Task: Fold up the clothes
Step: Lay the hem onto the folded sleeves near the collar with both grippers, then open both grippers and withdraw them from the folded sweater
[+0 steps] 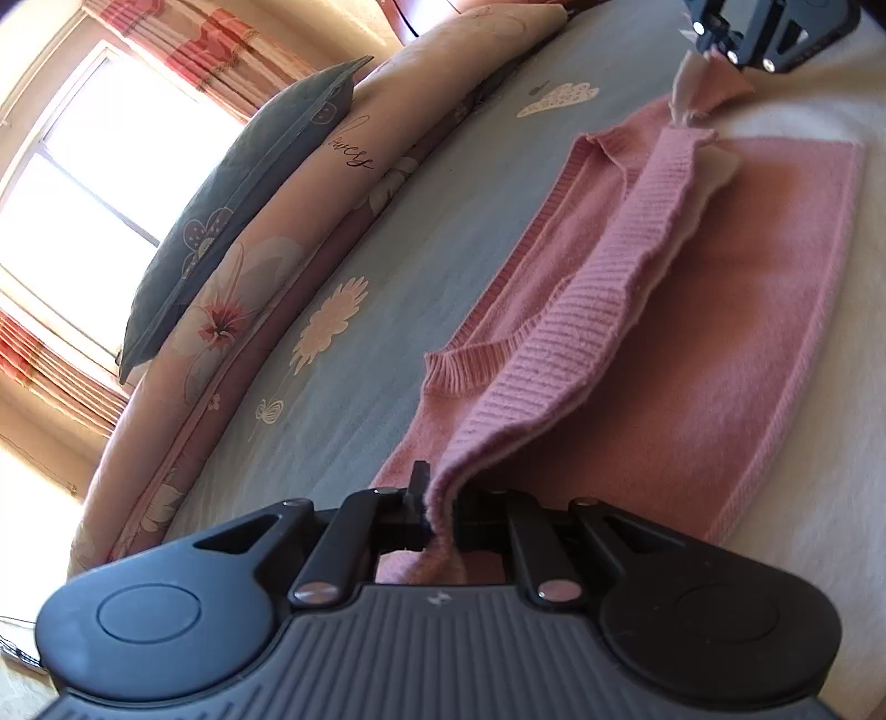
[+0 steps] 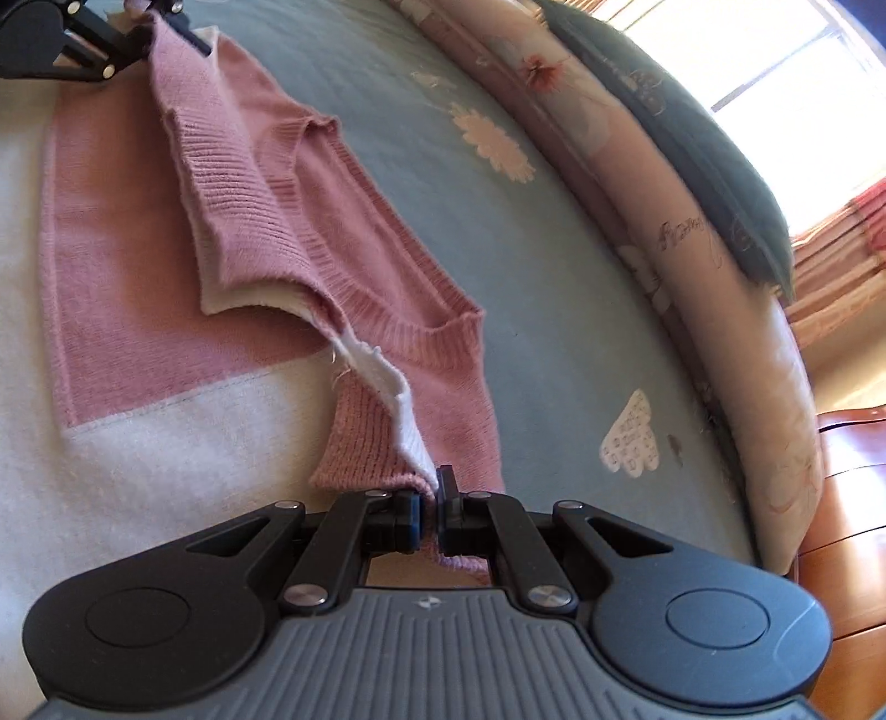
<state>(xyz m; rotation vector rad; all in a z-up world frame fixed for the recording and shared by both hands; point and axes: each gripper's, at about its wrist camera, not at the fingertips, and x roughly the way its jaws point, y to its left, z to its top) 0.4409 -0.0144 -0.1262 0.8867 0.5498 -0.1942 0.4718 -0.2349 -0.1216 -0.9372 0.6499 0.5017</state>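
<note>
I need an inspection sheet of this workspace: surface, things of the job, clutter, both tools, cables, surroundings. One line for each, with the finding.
Surface: bed with a grey-blue sheet printed with flowers and hearts; a white blanket covers part of it.
Job's things: pink sweater lying partly flat, its ribbed hem lifted and stretched between both tools.
Clutter: nothing seen.
Grippers: left tool shut on one end of the hem; right tool shut on the other end.
Cables: nothing seen.
Surroundings: floral bolster and dark pillow along the bed edge, bright window with striped curtains, wooden furniture.
</note>
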